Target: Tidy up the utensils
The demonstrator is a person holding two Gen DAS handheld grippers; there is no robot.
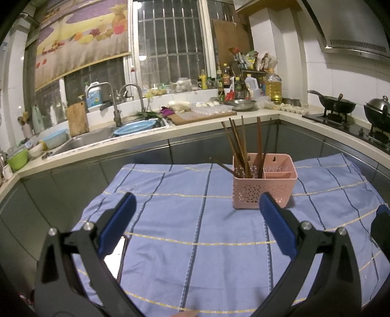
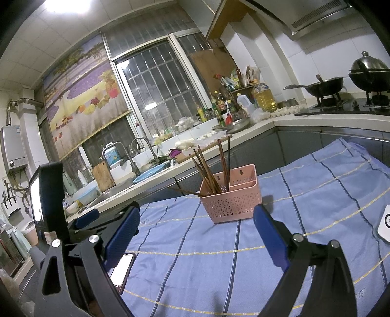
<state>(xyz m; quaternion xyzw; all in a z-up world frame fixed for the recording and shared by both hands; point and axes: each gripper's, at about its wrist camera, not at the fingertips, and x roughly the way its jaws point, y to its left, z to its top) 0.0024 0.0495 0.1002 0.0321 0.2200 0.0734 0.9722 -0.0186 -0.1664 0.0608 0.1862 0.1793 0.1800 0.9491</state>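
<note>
Several brown chopsticks (image 1: 240,148) stand tilted in the left compartment of a pink perforated holder (image 1: 264,189) on the blue checked cloth (image 1: 195,219); left gripper (image 1: 195,219) and right gripper (image 2: 196,232) hover near it, jaws spread wide, empty; a phone (image 2: 121,272) lies beside them.

Left claw (image 1: 195,214): my blue fingers spread wide, holding nothing.
Right claw (image 2: 196,231): likewise wide apart, empty.

white tiled walls, barred window (image 1: 170,41) top centre, fruit-print blind (image 1: 80,39) upper left, sink (image 1: 90,139) left, range hood (image 1: 353,24) upper right, ceiling light (image 2: 68,6) top left.
</note>
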